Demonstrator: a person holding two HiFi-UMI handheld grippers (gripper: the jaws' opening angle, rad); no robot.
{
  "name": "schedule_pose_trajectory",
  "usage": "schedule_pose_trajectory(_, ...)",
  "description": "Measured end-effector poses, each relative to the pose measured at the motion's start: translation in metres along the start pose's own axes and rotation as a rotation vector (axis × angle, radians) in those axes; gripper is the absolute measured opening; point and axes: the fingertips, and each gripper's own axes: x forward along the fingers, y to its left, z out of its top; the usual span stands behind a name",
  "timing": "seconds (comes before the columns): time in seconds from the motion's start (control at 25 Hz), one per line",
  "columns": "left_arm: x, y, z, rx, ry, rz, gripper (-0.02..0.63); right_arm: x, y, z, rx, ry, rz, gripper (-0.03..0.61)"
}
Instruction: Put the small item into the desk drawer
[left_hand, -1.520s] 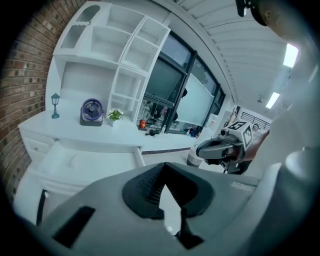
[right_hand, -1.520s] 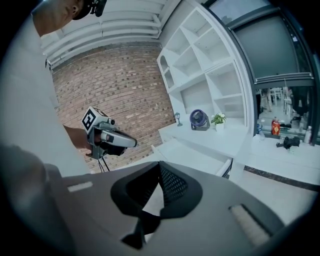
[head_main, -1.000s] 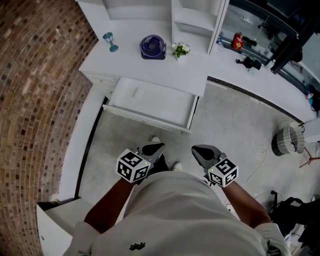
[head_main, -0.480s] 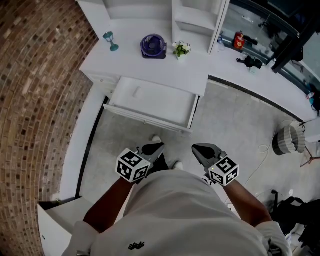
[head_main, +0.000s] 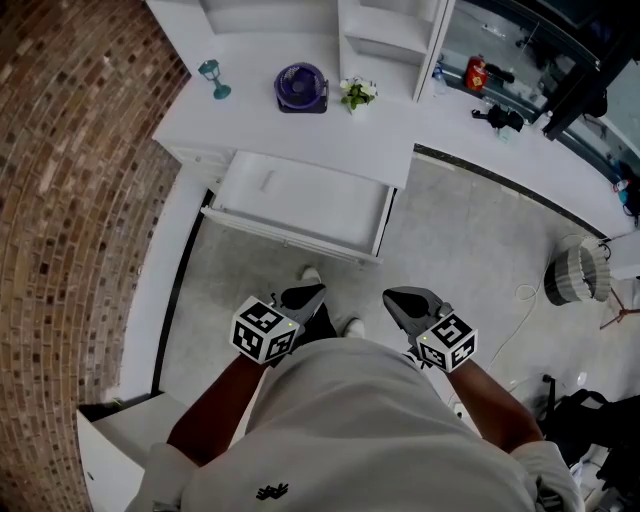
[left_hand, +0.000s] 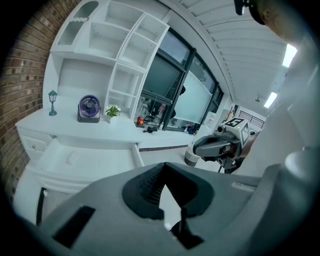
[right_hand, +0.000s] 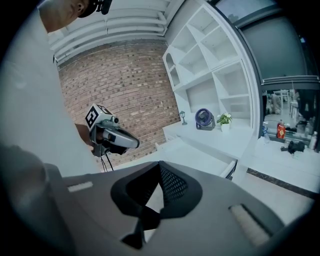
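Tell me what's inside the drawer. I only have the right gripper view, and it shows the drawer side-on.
Observer: The drawer is open, and the head view shows a small pale item lying near its back left. I can't tell what it is.
Operator: Is the left gripper holding anything?
Observer: No. In its own view the left gripper has its fingers shut with nothing between them.
Operator: Anything on the floor off to my right?
Observer: Yes, a round basket stands there, apart from the desk.
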Motion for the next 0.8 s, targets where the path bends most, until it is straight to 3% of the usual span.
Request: schedule_pose_trajectory(0.8,0.028,0.011,0.004,0.003,0.057,0.012,0.006,0.009,-0.025,-0.007,0.019,0.015,0.023,0.012)
